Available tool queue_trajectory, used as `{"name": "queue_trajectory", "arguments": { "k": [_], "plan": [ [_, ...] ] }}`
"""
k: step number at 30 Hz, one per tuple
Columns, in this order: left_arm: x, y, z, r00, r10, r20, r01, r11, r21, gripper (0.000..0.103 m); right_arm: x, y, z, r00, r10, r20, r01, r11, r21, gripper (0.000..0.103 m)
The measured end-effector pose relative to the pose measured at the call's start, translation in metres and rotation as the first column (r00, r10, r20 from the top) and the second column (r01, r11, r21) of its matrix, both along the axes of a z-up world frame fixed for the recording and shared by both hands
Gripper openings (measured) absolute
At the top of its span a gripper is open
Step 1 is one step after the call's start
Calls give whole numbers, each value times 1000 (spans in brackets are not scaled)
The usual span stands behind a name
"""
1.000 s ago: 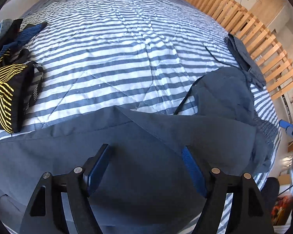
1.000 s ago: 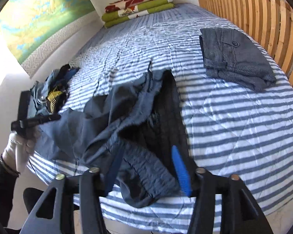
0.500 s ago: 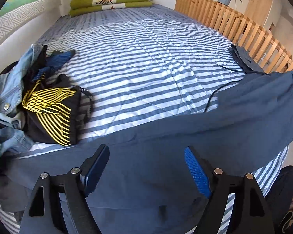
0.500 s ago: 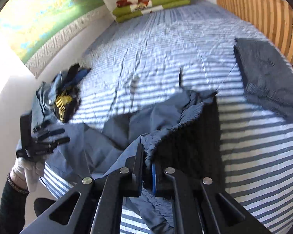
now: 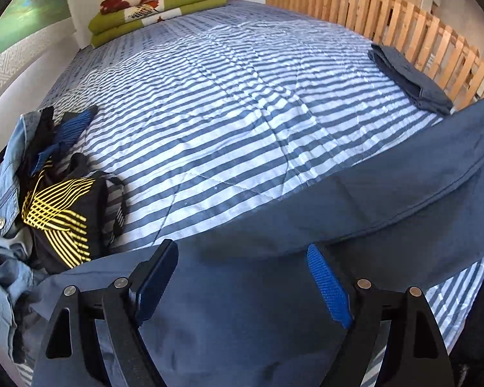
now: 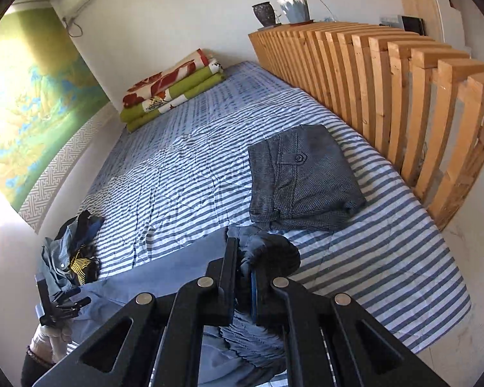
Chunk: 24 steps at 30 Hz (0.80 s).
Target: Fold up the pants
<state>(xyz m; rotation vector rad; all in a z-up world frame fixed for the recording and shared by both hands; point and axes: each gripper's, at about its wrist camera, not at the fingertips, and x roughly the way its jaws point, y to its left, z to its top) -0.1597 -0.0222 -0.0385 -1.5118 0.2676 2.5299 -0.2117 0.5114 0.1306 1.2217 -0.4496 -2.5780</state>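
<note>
The blue pants (image 5: 355, 200) hang in a stretched band across the near edge of the striped bed (image 5: 226, 113), rising to the upper right. My left gripper (image 5: 242, 277) is open above the cloth, which passes under its fingers. In the right wrist view my right gripper (image 6: 243, 267) is shut on a bunched edge of the blue pants (image 6: 177, 267) and holds it above the bed. A gloved hand holds the left gripper (image 6: 61, 303) at the pants' far end; its grip cannot be seen there.
Folded grey pants (image 6: 300, 183) lie beside the slatted wooden rail (image 6: 403, 96). A pile of clothes (image 5: 48, 206) sits at the bed's left edge. Folded blankets (image 6: 171, 90) lie against the far wall, and potted plants (image 6: 290, 3) stand on the rail.
My right gripper shut on the pants' edge, rose and pulled to the right, drawing the crumpled cloth into a stretched band. The left gripper stayed open and tilted up.
</note>
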Motion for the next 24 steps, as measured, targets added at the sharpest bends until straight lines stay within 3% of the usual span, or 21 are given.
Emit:
{"name": "queue_trajectory", "arguments": {
  "k": [5, 6, 7, 8, 9, 12, 15, 17, 19, 23, 24],
  "plan": [
    [-24, 31, -34, 997, -67, 41, 69, 996, -56, 85, -10, -2, 0, 1000, 10, 2, -10, 999, 33, 6],
    [-30, 34, -41, 996, -75, 46, 78, 995, -63, 77, -16, -5, 0, 1000, 11, 5, -12, 999, 41, 6],
    [-35, 34, -46, 996, -71, 59, 74, 996, -55, 38, -22, -8, 0, 1000, 12, 5, -12, 999, 51, 6],
    [-43, 31, -52, 996, -39, 82, 42, 999, -33, 15, -30, -14, -1, 1000, 16, 5, -16, 998, 60, 6],
    [-49, 26, -53, 997, -3, 81, 4, 1000, -9, 1, -40, -21, -2, 1000, 20, 5, -21, 997, 75, 6],
    [-71, 2, -39, 994, 97, 50, -100, 993, 65, 1, -76, -51, -3, 1000, 28, 3, -28, 989, 145, 6],
    [-92, -30, 9, 981, 192, -26, -189, 978, 93, 1, -122, -90, 20, 998, 44, -36, -38, 986, 162, 6],
    [-102, -55, 61, 963, 245, -108, -233, 966, 113, 1, -151, -127, 58, 992, 62, -114, -41, 983, 180, 6],
    [-103, -80, 121, 931, 301, -207, -281, 952, 120, 1, -170, -161, 109, 976, 79, -203, -49, 988, 148, 5],
    [-66, -122, 238, 847, 353, -396, -299, 934, 193, 1, -154, -199, 221, 895, 125, -428, -93, 991, 95, 5],
    [-52, -126, 254, 839, 353, -413, -290, 934, 209, 0, -146, -201, 237, 881, 129, -454, -94, 991, 99, 5]
  ]
}}
